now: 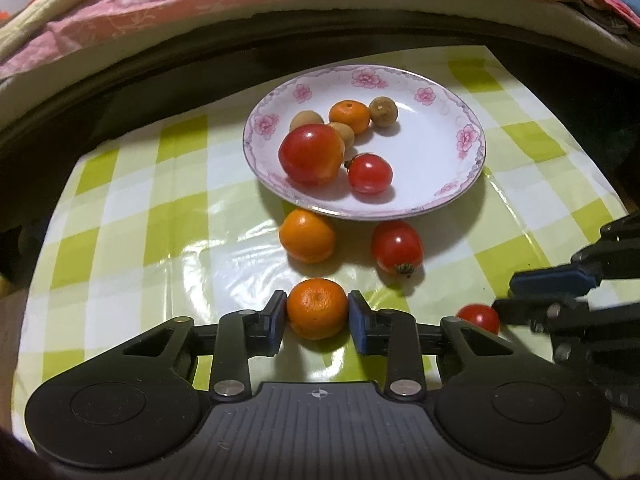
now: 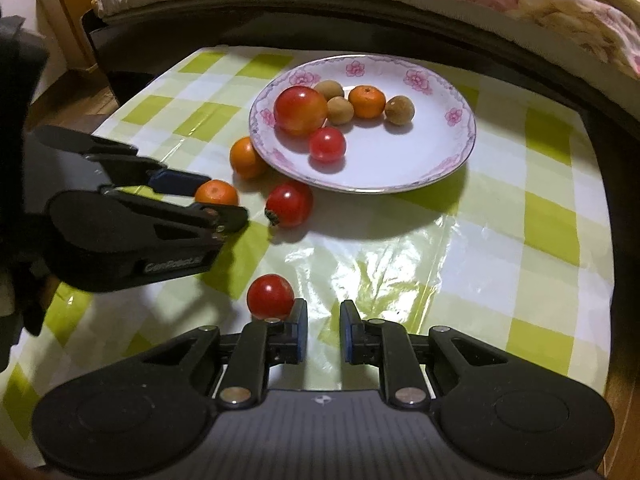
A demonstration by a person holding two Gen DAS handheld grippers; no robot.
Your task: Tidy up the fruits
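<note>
Left wrist view shows the left claw (image 1: 318,312) clenched on a small round orange mandarin (image 1: 317,309) resting on the checkered counter (image 1: 132,216), short of the flowered white plate (image 1: 460,184). Lift straight, clearing the rim. Right claw (image 2: 323,330) is released beside a small red tomato (image 2: 270,296).

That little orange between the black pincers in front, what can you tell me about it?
The small orange is round, bright and dimpled, with a small pale stem scar on top. It sits on the green-and-white checked tablecloth, nearer than the flowered plate. The left gripper has its jaws closed on both sides of it, blue pads against the peel. No other fruit touches it.
</note>
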